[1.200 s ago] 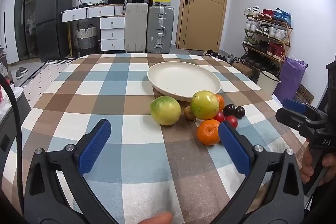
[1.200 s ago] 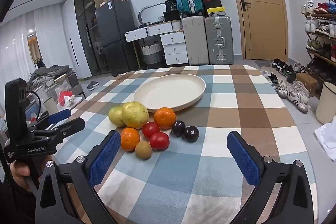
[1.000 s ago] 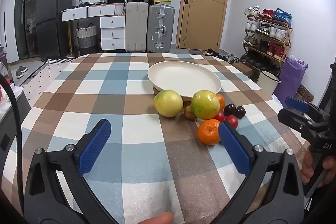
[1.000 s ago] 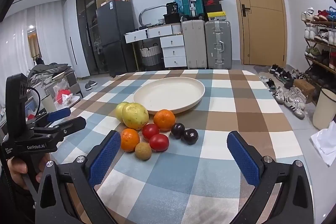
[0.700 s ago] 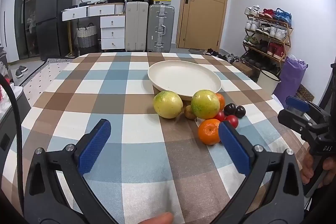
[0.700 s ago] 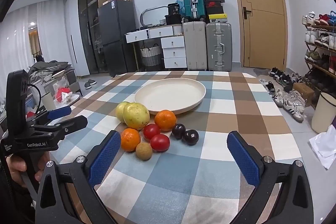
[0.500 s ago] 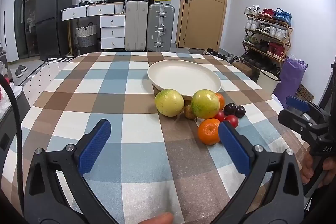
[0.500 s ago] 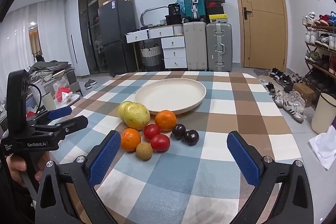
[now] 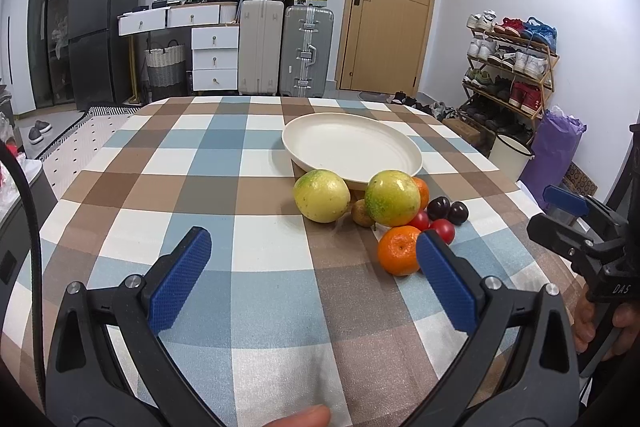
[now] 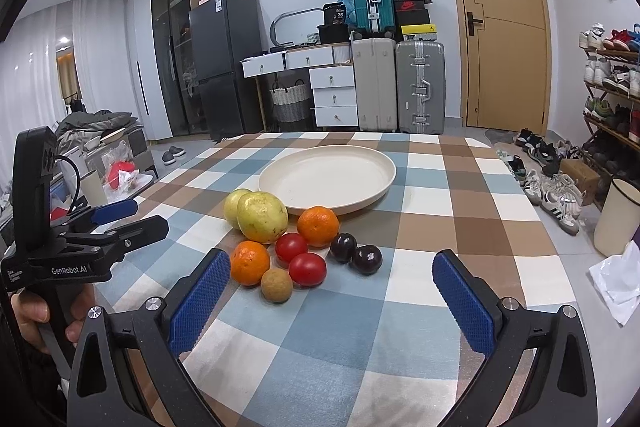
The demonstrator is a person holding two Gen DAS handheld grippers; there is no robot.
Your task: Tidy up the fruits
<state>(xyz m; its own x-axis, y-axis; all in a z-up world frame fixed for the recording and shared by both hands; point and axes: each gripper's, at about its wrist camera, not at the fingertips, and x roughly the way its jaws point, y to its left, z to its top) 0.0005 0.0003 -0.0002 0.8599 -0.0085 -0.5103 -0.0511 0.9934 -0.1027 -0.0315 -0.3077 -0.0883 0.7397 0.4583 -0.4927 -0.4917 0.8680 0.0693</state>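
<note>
An empty cream plate [image 9: 352,143] [image 10: 328,175] sits mid-table on the checked cloth. In front of it lies a cluster of fruit: two yellow-green citrus [image 9: 321,195] [image 9: 392,197], two oranges [image 9: 398,249] [image 10: 318,220], two red tomatoes [image 10: 307,269], two dark plums [image 10: 367,259] and a brown kiwi [image 10: 276,285]. My left gripper [image 9: 312,283] is open and empty, above the cloth just short of the fruit. My right gripper [image 10: 332,301] is open and empty, in front of the cluster from the other side.
The checked table [image 9: 208,195] ends close at the right, with a white bin [image 10: 616,215] and shoe rack [image 9: 512,67] beyond. Suitcases [image 9: 284,51], drawers and a door stand behind the table. A fridge [image 9: 100,23] is at the far left.
The left yellow-green citrus has shifted slightly right and back, toward the plate and the other fruit. Both grippers stay open and nearly still.
</note>
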